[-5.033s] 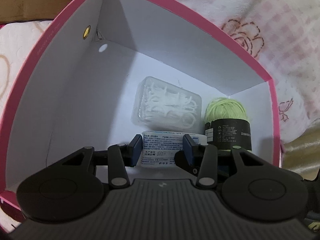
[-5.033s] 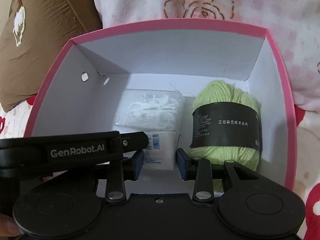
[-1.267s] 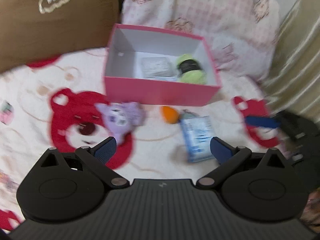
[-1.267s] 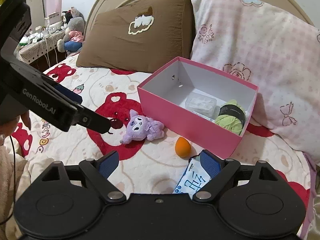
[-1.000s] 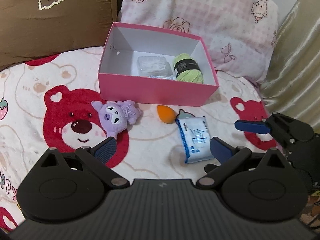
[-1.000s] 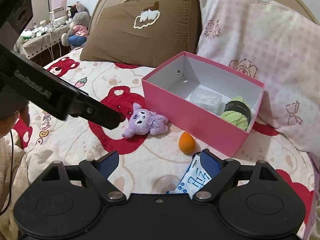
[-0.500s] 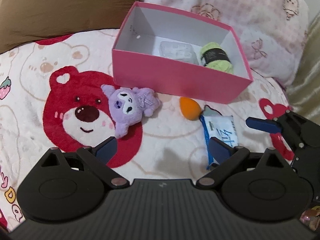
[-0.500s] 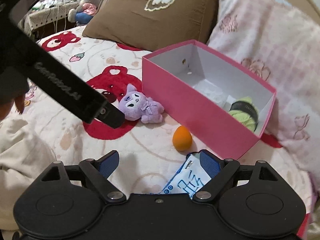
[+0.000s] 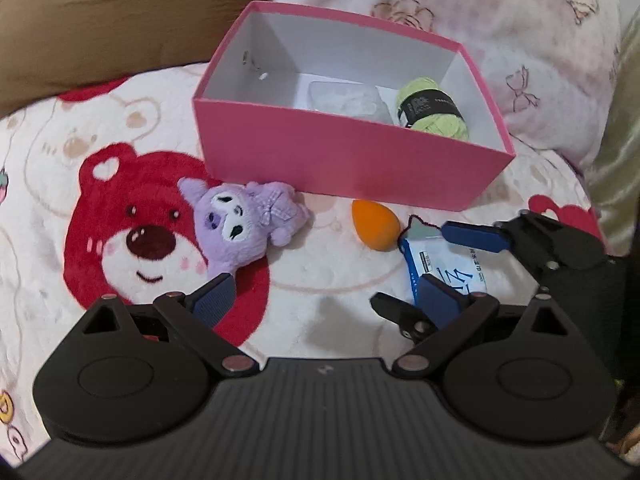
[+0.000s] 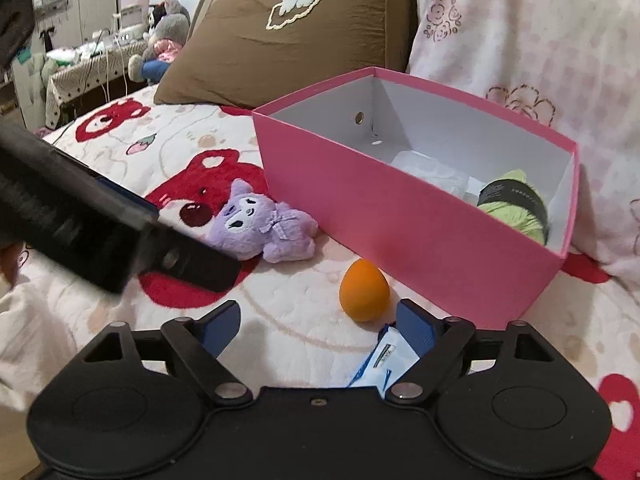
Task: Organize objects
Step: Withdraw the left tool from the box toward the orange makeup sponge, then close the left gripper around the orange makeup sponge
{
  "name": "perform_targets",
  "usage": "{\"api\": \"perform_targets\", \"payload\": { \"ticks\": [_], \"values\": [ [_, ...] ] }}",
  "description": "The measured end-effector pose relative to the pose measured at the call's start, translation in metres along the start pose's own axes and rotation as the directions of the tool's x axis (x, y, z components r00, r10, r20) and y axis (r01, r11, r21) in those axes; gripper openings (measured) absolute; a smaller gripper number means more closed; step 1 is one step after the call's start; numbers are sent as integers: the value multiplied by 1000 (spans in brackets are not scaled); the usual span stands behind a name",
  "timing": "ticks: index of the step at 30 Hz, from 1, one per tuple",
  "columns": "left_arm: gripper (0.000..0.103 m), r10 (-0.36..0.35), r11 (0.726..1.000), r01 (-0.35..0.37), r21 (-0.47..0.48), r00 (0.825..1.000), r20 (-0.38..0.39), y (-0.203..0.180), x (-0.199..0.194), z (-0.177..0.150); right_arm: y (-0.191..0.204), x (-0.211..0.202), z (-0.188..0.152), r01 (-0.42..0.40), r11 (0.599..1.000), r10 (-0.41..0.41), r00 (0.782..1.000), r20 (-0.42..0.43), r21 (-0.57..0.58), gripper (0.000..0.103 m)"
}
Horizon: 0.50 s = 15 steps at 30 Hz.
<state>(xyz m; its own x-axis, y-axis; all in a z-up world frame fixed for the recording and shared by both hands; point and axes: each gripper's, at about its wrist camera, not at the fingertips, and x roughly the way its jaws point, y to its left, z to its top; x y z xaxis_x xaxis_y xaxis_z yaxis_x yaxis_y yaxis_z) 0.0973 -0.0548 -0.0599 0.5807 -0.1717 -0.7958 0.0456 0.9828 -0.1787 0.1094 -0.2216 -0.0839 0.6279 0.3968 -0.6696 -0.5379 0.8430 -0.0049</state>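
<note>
The bedspread (image 9: 328, 264) served as your work surface, and the pink box (image 9: 344, 160) stood open on it to receive items; the yarn ball (image 9: 432, 110) and a clear case (image 9: 348, 98) already lay inside. Outside, near its front wall, lay the purple plush (image 9: 244, 220), the tissue pack (image 9: 444, 264) and the orange sponge (image 9: 374, 228). Your left gripper (image 9: 324, 296) stood wide apart and empty before the plush. Your right gripper (image 10: 320, 324) straddled the pack, jaws closing but not yet pressing it, evidently to lift it.
</note>
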Motion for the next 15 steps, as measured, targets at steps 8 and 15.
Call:
{"api": "perform_targets", "payload": {
  "ticks": [8, 15],
  "values": [
    [98, -111, 991, 112, -77, 994, 15, 0, 31, 12, -15, 22, -8, -9, 999, 9, 1000, 8, 38, 78],
    [96, -98, 994, 99, -46, 995, 20, -14, 66, 15, -23, 32, -10, -31, 999, 30, 999, 22, 43, 60]
  ]
}}
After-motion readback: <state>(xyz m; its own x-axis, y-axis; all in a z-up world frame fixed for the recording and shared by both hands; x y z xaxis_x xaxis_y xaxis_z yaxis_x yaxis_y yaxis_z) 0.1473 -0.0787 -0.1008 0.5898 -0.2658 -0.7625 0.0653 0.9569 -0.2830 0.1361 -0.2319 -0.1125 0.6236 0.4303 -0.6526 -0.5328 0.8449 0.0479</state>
